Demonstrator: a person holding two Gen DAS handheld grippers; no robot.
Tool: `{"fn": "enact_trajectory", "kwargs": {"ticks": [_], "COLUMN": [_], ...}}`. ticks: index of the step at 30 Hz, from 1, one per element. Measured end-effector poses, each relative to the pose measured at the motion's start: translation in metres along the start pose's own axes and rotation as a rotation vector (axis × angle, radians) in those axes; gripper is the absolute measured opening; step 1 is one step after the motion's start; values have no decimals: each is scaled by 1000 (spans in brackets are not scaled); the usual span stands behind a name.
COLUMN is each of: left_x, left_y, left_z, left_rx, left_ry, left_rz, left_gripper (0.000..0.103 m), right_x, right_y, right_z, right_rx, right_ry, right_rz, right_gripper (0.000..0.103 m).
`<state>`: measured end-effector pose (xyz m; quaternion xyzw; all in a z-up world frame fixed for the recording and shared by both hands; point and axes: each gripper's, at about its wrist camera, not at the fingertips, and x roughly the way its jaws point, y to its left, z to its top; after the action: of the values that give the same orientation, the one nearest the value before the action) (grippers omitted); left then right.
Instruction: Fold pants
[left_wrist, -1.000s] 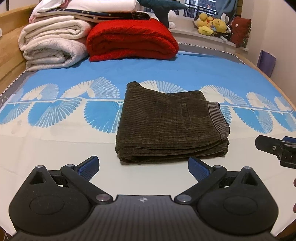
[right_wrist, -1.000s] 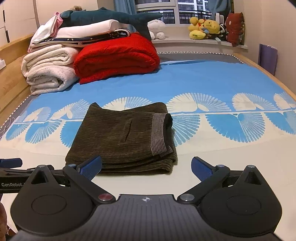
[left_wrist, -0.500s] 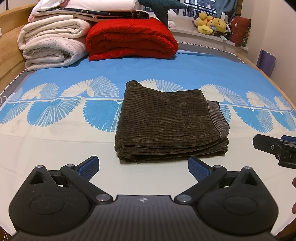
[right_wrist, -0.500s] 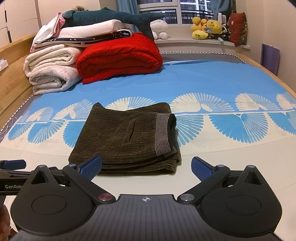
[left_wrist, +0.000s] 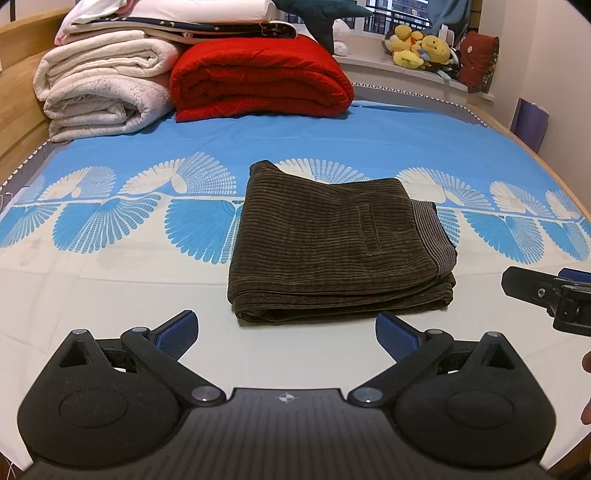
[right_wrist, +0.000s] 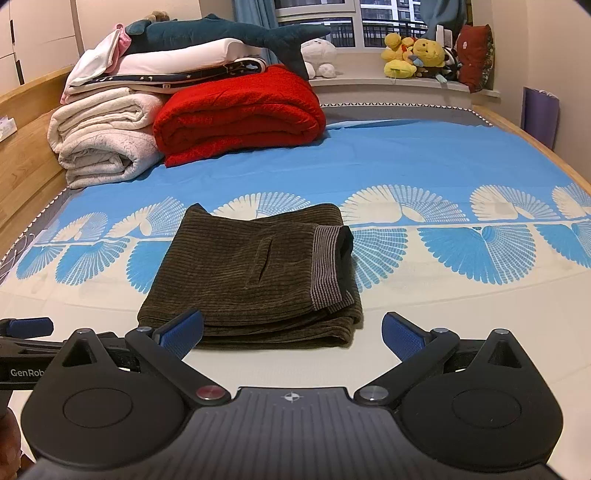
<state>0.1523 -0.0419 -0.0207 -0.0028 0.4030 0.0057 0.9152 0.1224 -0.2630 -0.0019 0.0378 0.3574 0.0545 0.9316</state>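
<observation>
pants (left_wrist: 332, 247) lie folded just ahead of both spread, empty grippers, long axis crosswise, centred before the left gripper (left_wrist: 286, 330), left-ahead of the right gripper (right_wrist: 291, 332).

- Right gripper (right_wrist: 291, 334): fingers spread wide, nothing between the blue pads (right_wrist: 183, 333); poised just short of the pants.
- Pants (right_wrist: 255, 275): dark olive corduroy, folded into a compact stack, striped waistband on the right side, lying on the bed sheet (right_wrist: 424, 173).
- Left gripper (right_wrist: 26, 326): partly visible at left edge.
- Red blanket (right_wrist: 240, 114) and white blankets (right_wrist: 103, 144) stacked at far end.
</observation>
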Motion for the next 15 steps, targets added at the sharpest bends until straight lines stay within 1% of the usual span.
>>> {"fn": "enact_trajectory", "kwargs": {"ticks": [15], "left_x": [1], "left_y": [1], "left_z": [-1], "left_rx": [8], "left_ry": [0], "left_rz": [-1], "left_gripper": [102], "right_x": [0], "right_y": [0], "right_z": [0], "right_rx": [-4], "right_ry": [6], "right_rz": [3], "right_gripper": [102]}}
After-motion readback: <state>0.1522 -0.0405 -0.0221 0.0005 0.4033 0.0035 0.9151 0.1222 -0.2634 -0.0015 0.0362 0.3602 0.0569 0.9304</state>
